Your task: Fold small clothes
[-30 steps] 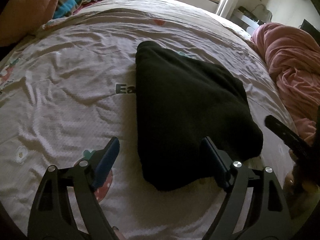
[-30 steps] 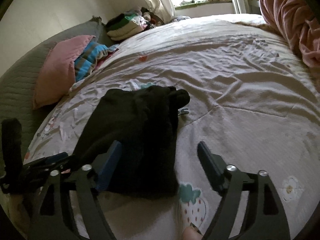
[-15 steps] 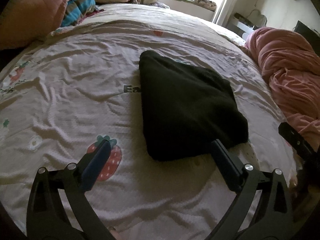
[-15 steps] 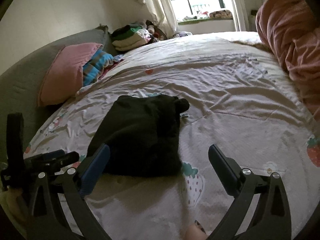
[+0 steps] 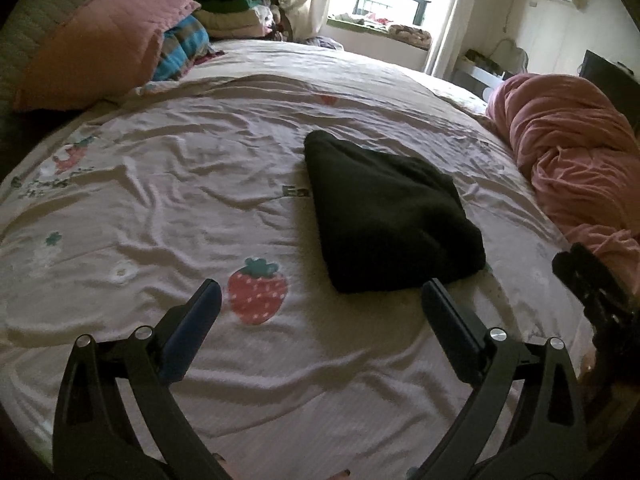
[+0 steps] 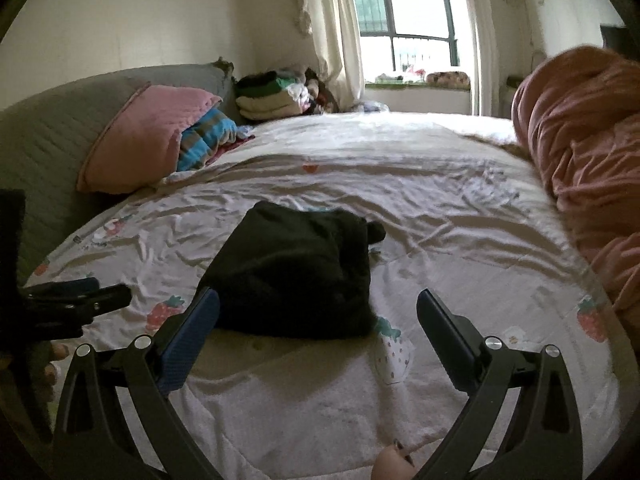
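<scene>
A: Both claws are pulling back from the black garment (image 5: pixel 384 220) since a second ago, and it is sitting farther ahead of them now.

B: The left claw (image 5: pixel 320 300) and right claw (image 6: pixel 318 310) are spread wide, gripping nothing. The garment is lying folded on the bed (image 5: pixel 160 184), just beyond the strawberry print (image 5: pixel 258 294).

A: It is looking soft, thick and wedge-shaped, so this piece seems done.
</scene>
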`<state>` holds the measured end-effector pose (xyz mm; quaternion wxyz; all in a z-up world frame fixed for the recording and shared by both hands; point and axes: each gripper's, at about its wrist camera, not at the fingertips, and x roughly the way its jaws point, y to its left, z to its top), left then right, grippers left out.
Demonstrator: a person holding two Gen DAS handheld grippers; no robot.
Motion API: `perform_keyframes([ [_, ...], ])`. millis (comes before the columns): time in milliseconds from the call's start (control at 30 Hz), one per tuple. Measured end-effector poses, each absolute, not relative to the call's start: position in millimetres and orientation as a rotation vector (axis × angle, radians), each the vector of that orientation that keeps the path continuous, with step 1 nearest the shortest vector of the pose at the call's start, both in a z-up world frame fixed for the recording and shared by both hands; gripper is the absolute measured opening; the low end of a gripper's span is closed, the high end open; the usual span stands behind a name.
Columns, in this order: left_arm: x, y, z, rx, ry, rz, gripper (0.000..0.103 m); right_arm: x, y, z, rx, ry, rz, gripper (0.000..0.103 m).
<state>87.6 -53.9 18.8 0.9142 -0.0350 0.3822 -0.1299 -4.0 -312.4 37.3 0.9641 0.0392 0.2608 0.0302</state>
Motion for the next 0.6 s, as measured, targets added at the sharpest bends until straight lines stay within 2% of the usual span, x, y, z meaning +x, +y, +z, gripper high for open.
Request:
perform_keyframes([
  [300,59,-37,9,-0.040,0.754,-0.268,0.093,-35,-302,23,0.061,0.502,0.002,0.098],
  [600,43,-23,-8,-0.068,0.770,-0.267,0.093,-43,-290,-10,0.073,0.633,-0.014,0.098],
])
